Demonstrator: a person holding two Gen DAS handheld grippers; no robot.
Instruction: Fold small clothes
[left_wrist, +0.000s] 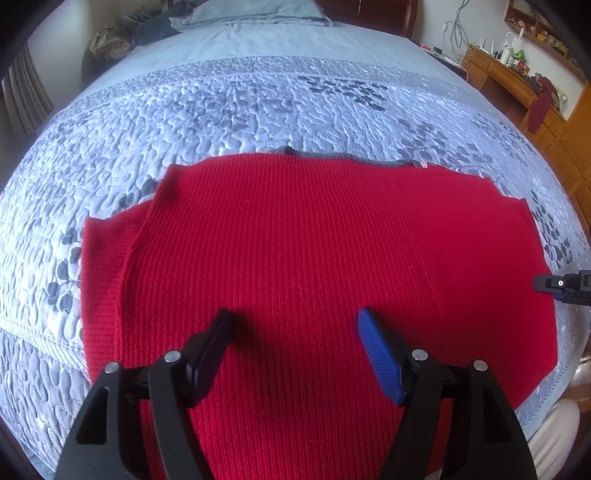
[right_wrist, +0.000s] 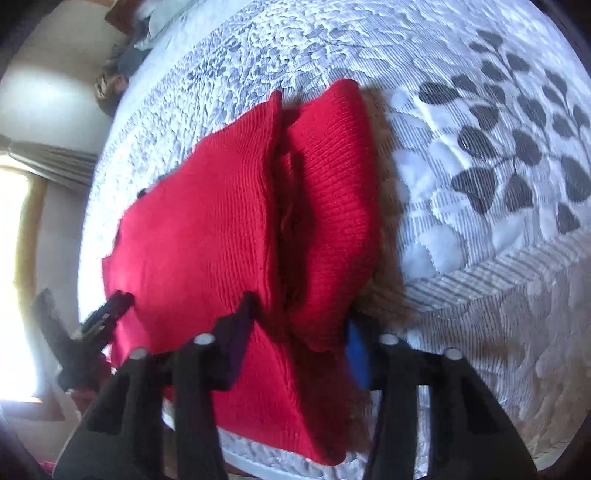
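Left claw (left_wrist: 295, 325) spread wide above red sweater (left_wrist: 314, 258), right claw (right_wrist: 301, 317) pinching its raised fold, quilted bedspread (left_wrist: 221, 110)

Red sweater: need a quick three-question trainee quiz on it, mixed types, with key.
1. True or false: the left gripper is clamped on the sweater.
2. What does the sweater lie on? A) a wooden desk B) a quilted bedspread C) a bare floor
3. Which gripper has a raised fold of the sweater between its fingers?

Key:
1. False. Its jaws stand apart above the knit, with nothing pinched.
2. B.
3. The right gripper.
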